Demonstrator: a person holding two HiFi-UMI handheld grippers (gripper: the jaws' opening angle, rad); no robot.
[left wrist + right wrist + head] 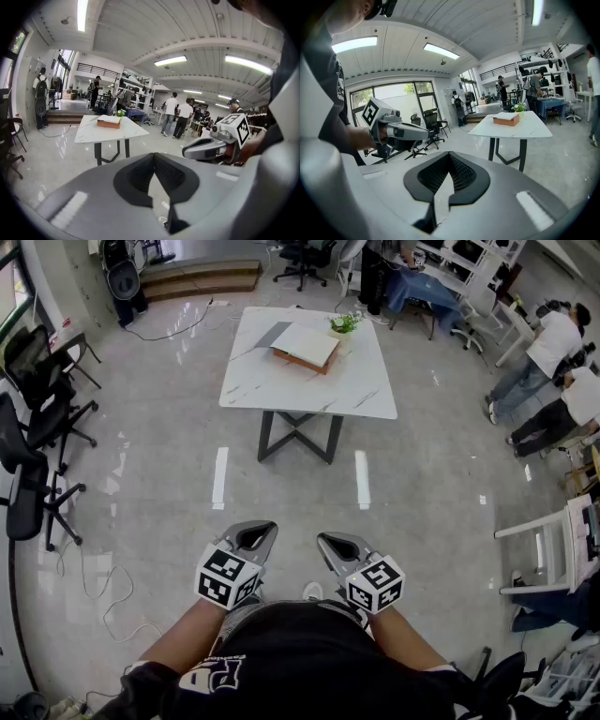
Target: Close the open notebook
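Observation:
The notebook [306, 345] lies open on the far side of a white marble table [281, 390], white pages up over a brown cover. It is small and distant in the left gripper view [109, 121] and the right gripper view [507, 119]. Both grippers are held close to my body, well short of the table, above bare floor. My left gripper [251, 538] [153, 154] is shut with nothing in it. My right gripper [337, 544] [449, 153] is shut and empty too. They sit side by side, a little apart.
A small potted plant [344, 324] stands just behind the notebook. Black office chairs [37, 418] line the left side, and a cable [103, 587] trails on the floor there. People sit at desks [562, 381] at the right. Two white floor strips [220, 477] lie before the table.

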